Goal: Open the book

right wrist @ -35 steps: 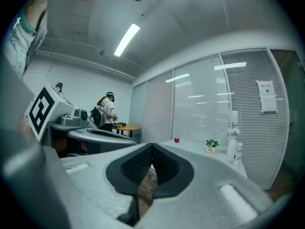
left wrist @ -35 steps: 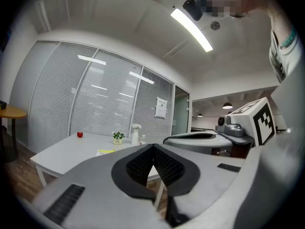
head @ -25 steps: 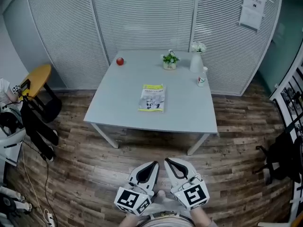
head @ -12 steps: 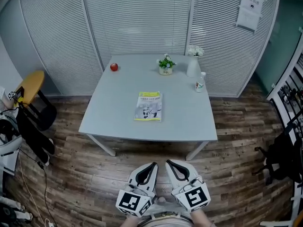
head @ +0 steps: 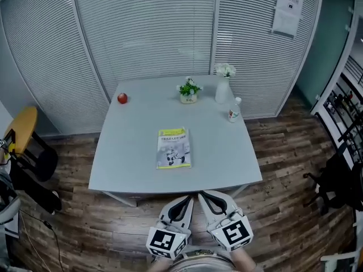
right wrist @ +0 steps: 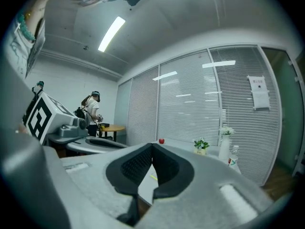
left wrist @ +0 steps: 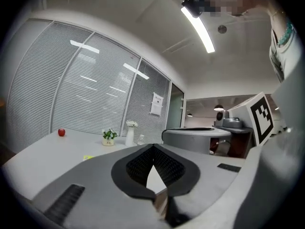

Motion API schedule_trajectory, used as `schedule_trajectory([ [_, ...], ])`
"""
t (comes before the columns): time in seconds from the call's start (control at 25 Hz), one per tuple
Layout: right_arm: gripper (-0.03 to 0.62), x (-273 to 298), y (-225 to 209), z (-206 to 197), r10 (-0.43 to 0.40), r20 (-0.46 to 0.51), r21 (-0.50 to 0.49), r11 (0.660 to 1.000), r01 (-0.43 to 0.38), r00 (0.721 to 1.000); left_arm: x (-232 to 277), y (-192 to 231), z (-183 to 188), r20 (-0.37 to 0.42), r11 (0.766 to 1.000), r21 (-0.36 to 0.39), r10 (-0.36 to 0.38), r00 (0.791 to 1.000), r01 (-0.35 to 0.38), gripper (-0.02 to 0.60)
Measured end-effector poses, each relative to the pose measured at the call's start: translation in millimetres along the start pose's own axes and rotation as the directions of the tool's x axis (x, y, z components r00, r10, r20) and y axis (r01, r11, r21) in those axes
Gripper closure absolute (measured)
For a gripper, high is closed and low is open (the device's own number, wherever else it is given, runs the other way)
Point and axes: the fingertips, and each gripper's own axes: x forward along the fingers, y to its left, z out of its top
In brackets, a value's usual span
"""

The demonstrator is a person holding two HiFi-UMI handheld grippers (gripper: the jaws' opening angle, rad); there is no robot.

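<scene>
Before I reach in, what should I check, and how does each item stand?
1. Book shut and flat on the table: ok.
2. Room round the book: ok. The apple, plant, vase and bottle stand apart on the far side.
3. Left gripper empty: ok, jaws together.
4. Right gripper empty: ok, jaws together.
5. Grippers at the book: not ok. Both are short of it, by the table's near edge.
6. Which edge is the spine: cannot tell.
</scene>
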Motion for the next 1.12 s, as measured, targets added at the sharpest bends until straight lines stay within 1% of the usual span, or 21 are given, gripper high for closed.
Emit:
schedule_trajectory([
  [0.12, 0.591, 23, -15, -5, -0.038, -0.011, 0.000, 0.999, 0.038, 0.999, 14, 25, 5, -0.014, 1.000, -0.001, -0.012, 1.000, 0.012, 0.583],
  [0.28, 0.591, 51, -23, -9, -0.054, -0.034, 0.014, 0.998, 0.055, 0.998, 27, 54, 8, -0.024, 1.000, -0.019, -0.022, 0.999, 0.022, 0.583],
  [0.4, 0.591, 69, -32, -13, -0.078, -0.044, -0.002, 0.997, 0.078, 0.996, 35, 68, 8, -0.032, 0.999, -0.023, -0.031, 0.999, 0.031, 0.583],
  [0.6, 0.591, 93, -32, -20, -0.090, -0.078, 0.012, 0.996, 0.092, 0.993, 41, 86, 8, -0.024, 0.997, -0.039, -0.068, 0.997, 0.067, 0.584],
  [0.68, 0.591, 99, -34, -23, -0.105, -0.081, 0.007, 0.994, 0.106, 0.991, 43, 92, 6, -0.026, 0.996, -0.040, -0.079, 0.997, 0.078, 0.583],
  [0.84, 0.591, 104, -37, -31, -0.125, -0.085, 0.012, 0.992, 0.126, 0.989, 43, 97, 0, -0.054, 0.996, -0.016, -0.093, 0.994, 0.092, 0.583],
  [1.0, 0.591, 103, -40, -35, -0.148, -0.102, 0.008, 0.989, 0.149, 0.984, 43, 97, -6, -0.070, 0.992, -0.055, -0.117, 0.991, 0.113, 0.583],
  [1.12, 0.585, 100, -47, -37, -0.169, -0.109, -0.010, 0.986, 0.169, 0.980, 48, 95, -11, -0.070, 0.991, -0.068, -0.124, 0.990, 0.120, 0.583],
])
